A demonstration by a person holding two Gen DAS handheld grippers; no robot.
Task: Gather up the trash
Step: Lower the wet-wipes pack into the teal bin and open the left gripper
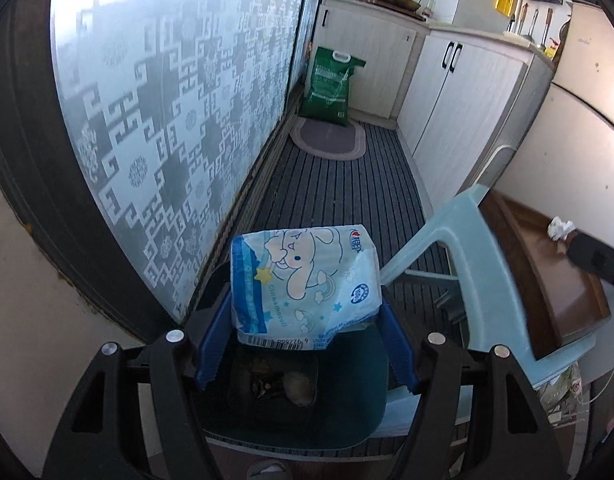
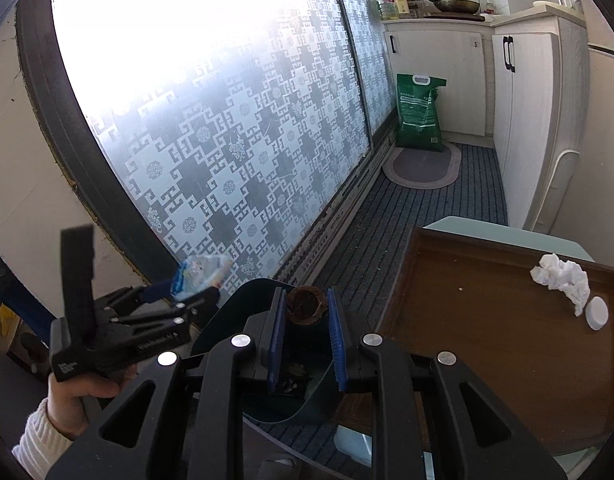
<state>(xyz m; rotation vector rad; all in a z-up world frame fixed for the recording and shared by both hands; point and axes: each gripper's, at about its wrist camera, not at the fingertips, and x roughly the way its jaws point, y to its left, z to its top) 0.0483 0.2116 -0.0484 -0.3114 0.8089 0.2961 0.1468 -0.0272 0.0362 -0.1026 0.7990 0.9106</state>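
While your left gripper [image 1: 307, 344] pinches the torn tissue wrapper [image 1: 303, 288] between its blue pads, the wrapper stands up above the dark green bin [image 1: 347, 420] rather than inside it. The grip sits on the bottom edge only, so the thin film can slip or flop sideways if you swing; let go too soon and it falls past the rim onto the striped floor mat [image 1: 339, 200].

Your right gripper [image 2: 305, 344] is nearly pressed together around a small brown cup-like piece [image 2: 305, 304], directly over the bin's mouth. I think the pads grip it, though shadow hides the contact, so treat that hold as uncertain. A loose hold there means it tips and spills whatever is inside.

Both grippers crowd the same opening: in the right wrist view the left one sits at nine o'clock, close by. Bring them in together and they knock, or nudge the light bin over.

At three o'clock, on the brown tray [image 2: 467, 360], a crumpled tissue [image 2: 563, 280] and a white cap [image 2: 597, 312] wait near the edge; a careless sweep pushes them off.
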